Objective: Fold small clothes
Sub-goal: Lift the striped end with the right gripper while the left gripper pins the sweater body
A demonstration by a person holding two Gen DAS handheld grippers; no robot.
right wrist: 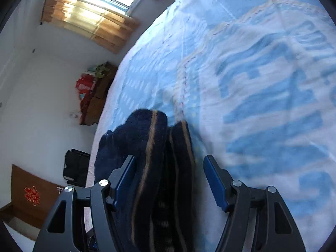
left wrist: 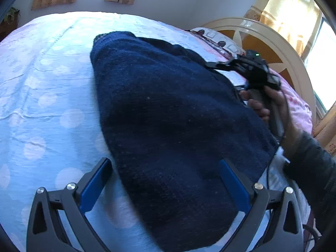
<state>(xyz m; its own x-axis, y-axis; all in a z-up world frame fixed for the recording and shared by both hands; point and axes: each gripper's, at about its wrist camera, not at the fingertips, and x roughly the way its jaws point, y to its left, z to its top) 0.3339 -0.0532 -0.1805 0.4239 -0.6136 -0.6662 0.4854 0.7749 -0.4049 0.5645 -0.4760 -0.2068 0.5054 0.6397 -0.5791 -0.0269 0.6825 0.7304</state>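
Observation:
A dark navy knitted garment (left wrist: 168,115) lies on the bed. In the left wrist view it fills the middle and runs between my left gripper's (left wrist: 166,163) open jaws. The right gripper (left wrist: 218,64) shows at the garment's far right edge, held in a hand (left wrist: 271,105). In the right wrist view the garment (right wrist: 151,147), with tan stripes, lies bunched between my right gripper's (right wrist: 168,163) open jaws. The blue pads (right wrist: 212,176) do not press the cloth.
The bed has a light blue dotted sheet (left wrist: 42,105). A cream and brown headboard (left wrist: 273,48) and pink bedding (left wrist: 298,105) are on the right. In the right wrist view a wall, curtains (right wrist: 88,27) and a cabinet (right wrist: 94,96) lie beyond the bed's edge.

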